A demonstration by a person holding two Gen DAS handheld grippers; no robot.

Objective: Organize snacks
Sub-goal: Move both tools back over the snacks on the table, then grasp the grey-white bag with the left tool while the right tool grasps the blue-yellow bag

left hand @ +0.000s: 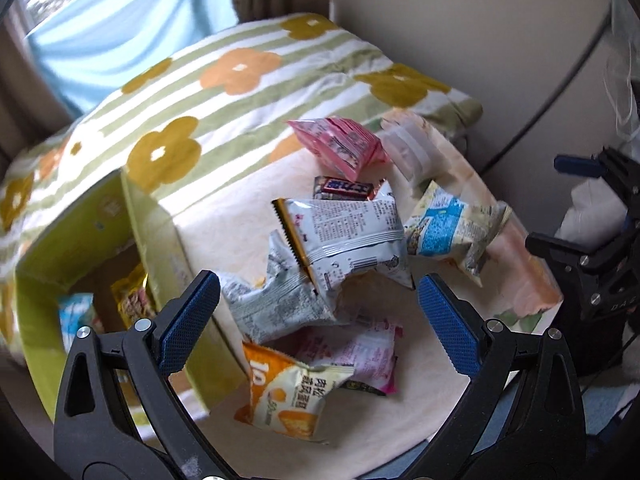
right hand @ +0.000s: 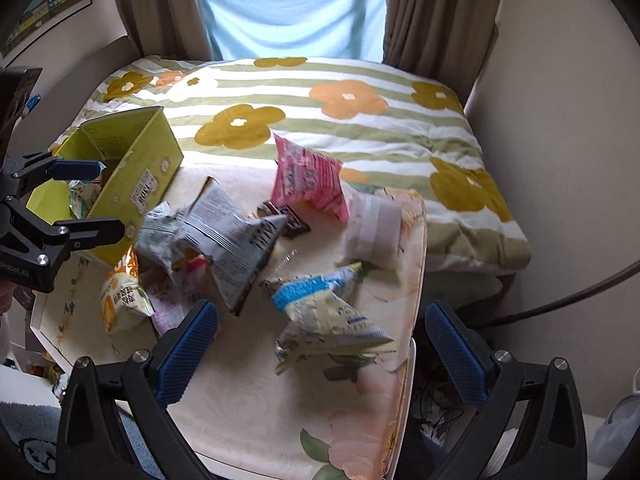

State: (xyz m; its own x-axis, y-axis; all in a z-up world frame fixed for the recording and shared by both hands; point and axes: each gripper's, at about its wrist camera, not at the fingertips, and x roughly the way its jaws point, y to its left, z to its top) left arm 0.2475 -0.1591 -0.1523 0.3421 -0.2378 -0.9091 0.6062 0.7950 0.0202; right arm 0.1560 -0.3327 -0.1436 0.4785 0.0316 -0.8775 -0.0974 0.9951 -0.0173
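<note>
Snack packets lie in a loose heap on a cream floral table (left hand: pixel 240 216) (right hand: pixel 280 400). They include grey packets (left hand: pixel 344 236) (right hand: pixel 224 236), a pink packet (left hand: pixel 340 146) (right hand: pixel 308 180), a blue-and-white packet (left hand: pixel 448 232) (right hand: pixel 324 308), an orange packet (left hand: pixel 284 396) (right hand: pixel 120 300) and a dark chocolate bar (left hand: pixel 344 188). A green cardboard box (left hand: pixel 92 232) (right hand: pixel 136 176) stands at the table's left and holds a few packets. My left gripper (left hand: pixel 320 316) is open above the heap. My right gripper (right hand: pixel 324 356) is open over the blue-and-white packet.
A bed with a striped flowered quilt (left hand: pixel 240 80) (right hand: pixel 360 120) lies behind the table. Curtains and a window (right hand: pixel 296 4) are beyond it. A clear plastic wrapper (left hand: pixel 408 148) (right hand: pixel 372 224) lies at the table's far right. A wall and a cable (right hand: pixel 560 300) are on the right.
</note>
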